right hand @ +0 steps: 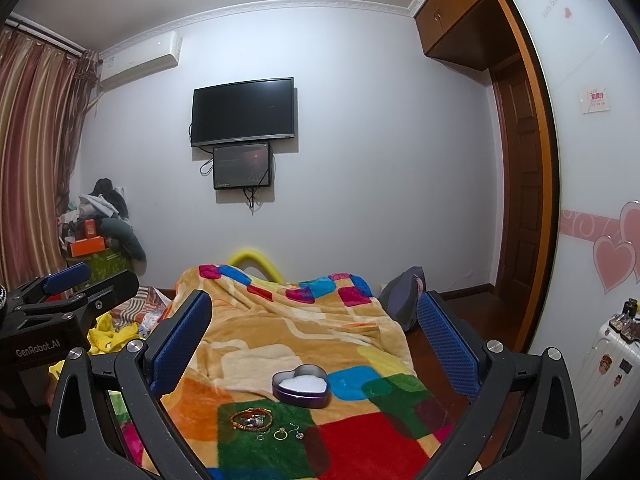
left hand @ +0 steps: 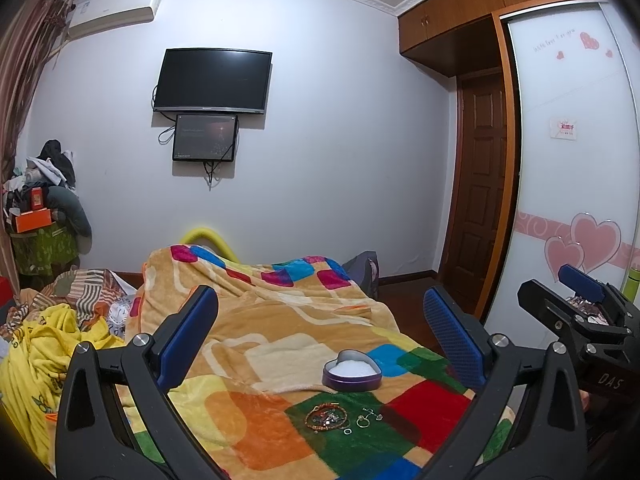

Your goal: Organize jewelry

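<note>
1. Both tools are wide open and hold nothing: the left tool and the right tool hover over the near end of the bed.
2. Nearest on the colourful checked fleece blanket lies the jewelry: a brown beaded bracelet, then to its right a small gold ring and a thin silver earring.
3. These pieces are light, tiny and slippery on soft pile; I would pinch the bracelet across its beads.
4. Just beyond stands the open heart-shaped purple tin box, rigid and white inside.

A dark television hangs on the wall above a smaller screen; patchwork blanket covers the bed.
</note>
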Motion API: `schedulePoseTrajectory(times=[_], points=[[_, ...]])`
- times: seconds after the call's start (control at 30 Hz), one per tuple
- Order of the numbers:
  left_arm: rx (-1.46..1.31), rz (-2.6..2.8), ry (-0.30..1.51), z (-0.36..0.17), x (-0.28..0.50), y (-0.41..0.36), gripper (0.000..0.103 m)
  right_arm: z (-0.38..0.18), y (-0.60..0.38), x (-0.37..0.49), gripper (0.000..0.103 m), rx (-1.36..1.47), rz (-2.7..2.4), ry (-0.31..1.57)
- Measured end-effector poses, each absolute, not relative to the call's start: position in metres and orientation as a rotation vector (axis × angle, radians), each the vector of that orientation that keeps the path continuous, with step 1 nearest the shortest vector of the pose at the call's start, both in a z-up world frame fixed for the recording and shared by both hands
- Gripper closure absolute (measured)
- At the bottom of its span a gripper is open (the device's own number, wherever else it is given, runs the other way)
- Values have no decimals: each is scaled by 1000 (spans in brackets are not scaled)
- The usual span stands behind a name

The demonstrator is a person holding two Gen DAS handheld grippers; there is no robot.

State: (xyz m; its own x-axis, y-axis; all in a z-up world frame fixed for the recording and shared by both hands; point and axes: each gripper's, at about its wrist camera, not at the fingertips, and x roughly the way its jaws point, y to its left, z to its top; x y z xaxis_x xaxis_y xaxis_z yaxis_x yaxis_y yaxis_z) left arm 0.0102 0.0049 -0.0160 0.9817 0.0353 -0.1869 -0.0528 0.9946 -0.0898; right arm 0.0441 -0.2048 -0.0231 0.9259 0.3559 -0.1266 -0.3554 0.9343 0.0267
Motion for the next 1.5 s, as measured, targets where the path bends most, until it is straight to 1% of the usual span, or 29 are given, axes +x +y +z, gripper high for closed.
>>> schedulePoseTrajectory(times=[1.23, 1.5], points=[[-98, 41, 192, -15, 9, 4, 0, -27, -202, 47, 1, 0, 368, 147], [-98, 47, 236, -25, 25, 7, 0, -35, -200, 60, 1, -12, 367, 191]])
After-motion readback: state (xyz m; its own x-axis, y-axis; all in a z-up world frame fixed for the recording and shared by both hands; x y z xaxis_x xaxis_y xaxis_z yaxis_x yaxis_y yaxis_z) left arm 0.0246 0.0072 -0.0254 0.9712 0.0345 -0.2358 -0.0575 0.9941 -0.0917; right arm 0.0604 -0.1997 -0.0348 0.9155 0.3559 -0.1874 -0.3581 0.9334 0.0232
